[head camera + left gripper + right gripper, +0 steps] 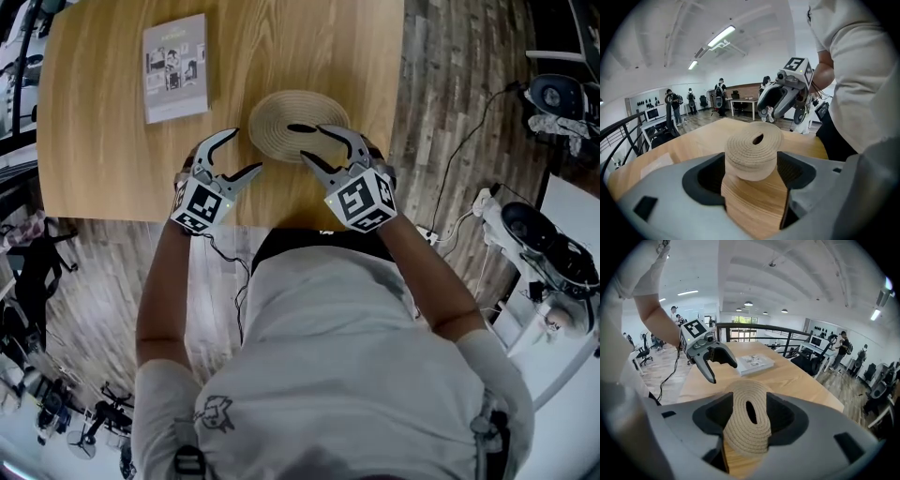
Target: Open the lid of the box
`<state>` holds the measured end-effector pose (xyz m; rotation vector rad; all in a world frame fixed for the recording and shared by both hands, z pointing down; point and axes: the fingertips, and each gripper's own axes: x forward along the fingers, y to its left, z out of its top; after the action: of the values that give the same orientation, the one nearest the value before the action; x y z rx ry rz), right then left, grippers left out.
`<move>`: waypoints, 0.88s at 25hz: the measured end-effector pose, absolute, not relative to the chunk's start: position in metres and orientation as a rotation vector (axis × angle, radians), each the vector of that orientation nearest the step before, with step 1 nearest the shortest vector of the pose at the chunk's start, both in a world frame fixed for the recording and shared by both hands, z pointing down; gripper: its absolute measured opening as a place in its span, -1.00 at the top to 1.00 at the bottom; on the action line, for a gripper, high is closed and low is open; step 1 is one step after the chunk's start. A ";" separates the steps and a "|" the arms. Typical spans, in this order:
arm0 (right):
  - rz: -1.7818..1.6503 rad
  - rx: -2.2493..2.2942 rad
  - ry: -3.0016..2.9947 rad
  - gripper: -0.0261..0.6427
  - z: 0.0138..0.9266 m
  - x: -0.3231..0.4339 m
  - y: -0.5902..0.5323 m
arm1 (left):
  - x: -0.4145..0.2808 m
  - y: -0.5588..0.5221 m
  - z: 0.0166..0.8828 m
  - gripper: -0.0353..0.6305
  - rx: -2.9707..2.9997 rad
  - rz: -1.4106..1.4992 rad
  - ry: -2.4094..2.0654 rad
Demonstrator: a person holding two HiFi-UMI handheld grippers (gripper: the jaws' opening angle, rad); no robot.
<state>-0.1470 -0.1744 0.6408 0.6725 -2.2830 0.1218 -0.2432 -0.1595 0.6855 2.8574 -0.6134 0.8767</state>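
A round box of coiled rope [281, 117] sits on the wooden table [103, 141], its lid on, with a dark slot [302, 127] in the top. My left gripper [244, 152] is open just left of the box's near edge and touches nothing. My right gripper [314, 142] is open at the near right edge, one finger reaching over the lid. In the left gripper view the box [753, 150] stands just beyond the spread jaws, and the right gripper [780, 101] hangs behind it. The right gripper view shows the box [747, 420] between its spread jaws and the left gripper [710, 357] beyond.
A booklet [175, 67] lies on the table at the far left. The table's near edge runs just below the grippers, by the person's body. Cables and equipment [553, 244] crowd the wooden floor to the right.
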 end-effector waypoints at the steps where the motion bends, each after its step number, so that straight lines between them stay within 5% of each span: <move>1: 0.109 0.661 -2.269 0.23 0.646 -0.149 -0.176 | -0.245 -0.161 0.693 -0.12 2.857 0.898 -0.598; 22: -0.285 0.602 -2.029 0.34 0.714 -0.155 -0.204 | -0.225 -0.178 0.768 -0.18 2.789 0.964 -0.312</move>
<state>-0.1553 -0.2040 0.7140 0.6024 -2.0291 -0.2849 -0.2253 -0.1778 0.7683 2.7894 -0.3115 0.9642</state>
